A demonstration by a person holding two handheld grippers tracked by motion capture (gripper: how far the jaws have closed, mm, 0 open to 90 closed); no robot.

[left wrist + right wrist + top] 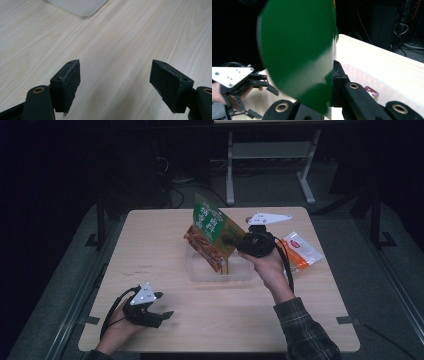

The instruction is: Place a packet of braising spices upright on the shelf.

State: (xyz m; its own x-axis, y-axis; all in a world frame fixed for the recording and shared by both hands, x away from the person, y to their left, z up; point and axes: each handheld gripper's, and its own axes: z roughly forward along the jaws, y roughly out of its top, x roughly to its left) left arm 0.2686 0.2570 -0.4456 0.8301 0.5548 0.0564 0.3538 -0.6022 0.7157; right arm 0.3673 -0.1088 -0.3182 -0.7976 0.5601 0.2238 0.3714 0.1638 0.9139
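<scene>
**Figure: Green snack bag held above the clear bin, left tool idle**

High view. My right gripper point(234, 241) sits right of the table's centre, its jaws clamped flat on the edge of a green snack bag point(210, 232). The bag hangs tilted in the air, its green top toward the far side and its reddish printed lower part dipping toward a clear plastic bin point(240, 272) that stands on the wooden table point(165, 330) just below it. My right hand point(270, 267) comes in from the near right, in a plaid sleeve point(305, 335). Right of the bin, on the table, lies a white and orange packet point(302, 251), apart from the bag. My left gripper point(159, 314) rests near the near left corner, well apart from the bin, with my left hand point(117, 332) behind it.

Left gripper view. My two black jaws stand wide apart with nothing between them; bare wood grain shows in the gap. A rounded corner of the clear bin point(80, 6) lies at the far edge, well ahead of the left gripper point(116, 82).

Right gripper view. The green bag point(299, 52) rises from between my jaws, which are pressed together on its lower edge at the right gripper point(329, 100). To the right, the bin's wall point(372, 80) shows, with a small dark red item point(371, 92) inside it; what it is I cannot tell. At the left, farther off, sits the left gripper point(265, 85), jaws spread.
</scene>
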